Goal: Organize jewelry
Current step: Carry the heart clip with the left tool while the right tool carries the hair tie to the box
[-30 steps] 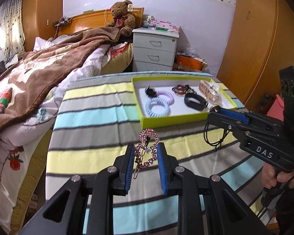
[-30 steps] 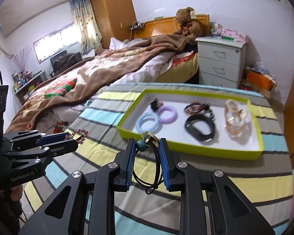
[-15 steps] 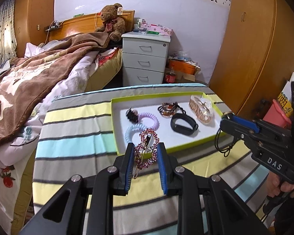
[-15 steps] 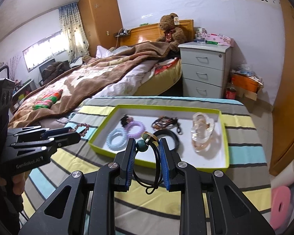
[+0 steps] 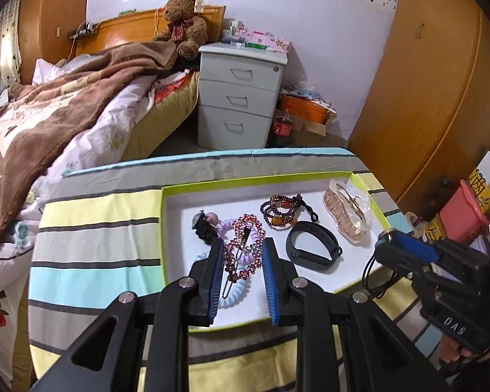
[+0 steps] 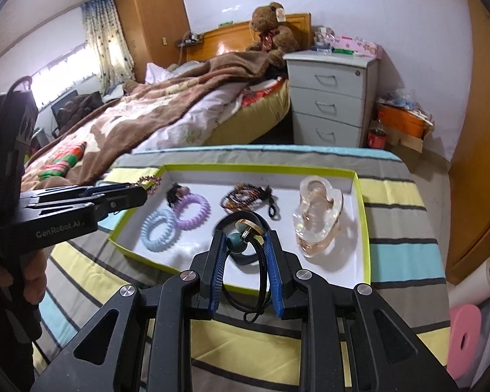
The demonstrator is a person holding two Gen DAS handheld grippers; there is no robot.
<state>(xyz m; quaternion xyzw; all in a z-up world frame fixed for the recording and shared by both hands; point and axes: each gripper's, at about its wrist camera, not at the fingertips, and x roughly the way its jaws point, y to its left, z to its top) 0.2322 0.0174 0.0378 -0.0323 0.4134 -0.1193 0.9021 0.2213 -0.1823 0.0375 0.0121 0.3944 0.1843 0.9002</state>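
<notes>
Currently the left gripper (image 5: 241,254) pinches a beaded hair clip (image 5: 243,251) between its blue pads, holding it over the left part of the green-rimmed tray (image 5: 162,228). Seen from the right wrist, the left gripper (image 6: 143,192) sits at the tray's (image 6: 359,202) left edge with the hair clip (image 6: 150,183) projecting from its tip.

The right gripper (image 6: 245,254) is clamped on a black cord necklace (image 6: 261,261) with a teal bead and gold ring; the cord loops hang below the pads, above the tray's near rim. In the left wrist view the right gripper (image 5: 388,245) stands at the tray's right near corner.

Inside the tray lie a blue spiral hair tie (image 6: 158,227), a purple spiral hair tie (image 6: 192,210) touching it, a black hair tie (image 6: 176,194), a beaded bracelet (image 6: 245,197), a black wristband (image 5: 312,245) and a clear hair claw (image 6: 318,215). The tray rests on a striped tablecloth (image 6: 401,238).
</notes>
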